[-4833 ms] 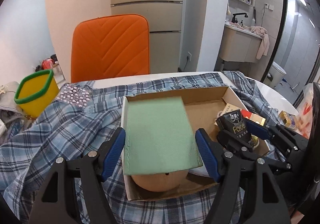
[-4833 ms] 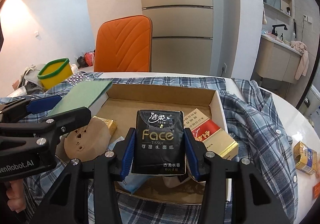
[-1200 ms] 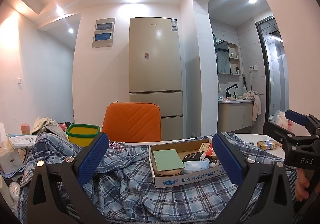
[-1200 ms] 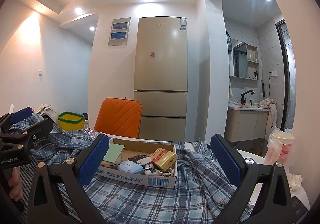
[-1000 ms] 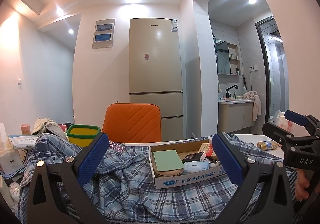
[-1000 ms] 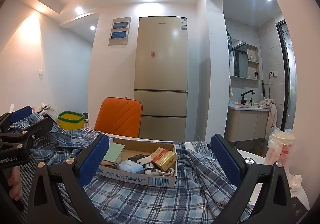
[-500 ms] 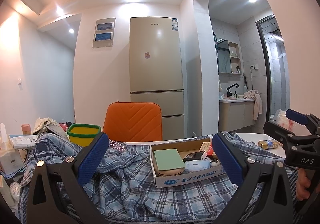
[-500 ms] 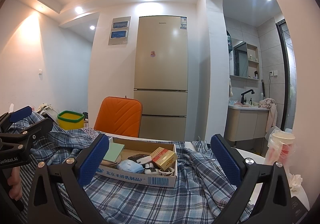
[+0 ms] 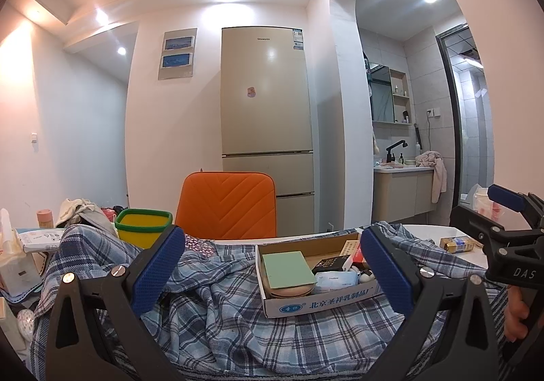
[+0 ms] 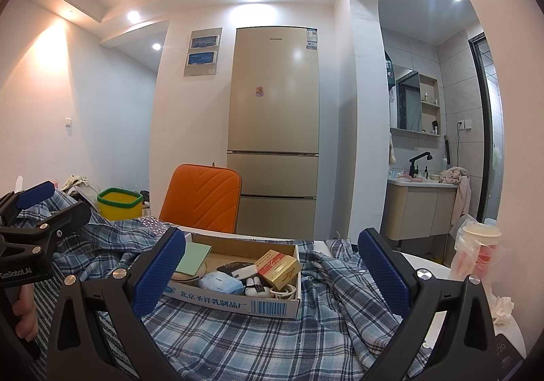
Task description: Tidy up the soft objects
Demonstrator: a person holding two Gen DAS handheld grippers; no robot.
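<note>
The cardboard box (image 10: 238, 304) sits on a rumpled plaid shirt (image 10: 238, 343) spread over the desk (image 9: 438, 231), and it's now packed: green foam pad (image 9: 287, 268) over a tan round sponge (image 9: 289, 291), black tissue pack (image 10: 236, 268), pale blue wipes pouch (image 10: 221, 281), plus a glossy red-gold carton (image 10: 278, 267). A few seconds back both grippers were right over the box gripping the pad and tissue pack; now the left hand-held gripper (image 9: 272, 270) and right hand-held gripper (image 10: 272, 267) are pulled way back, jaws spread wide, holding nothing. Looks basically done to me.
</note>
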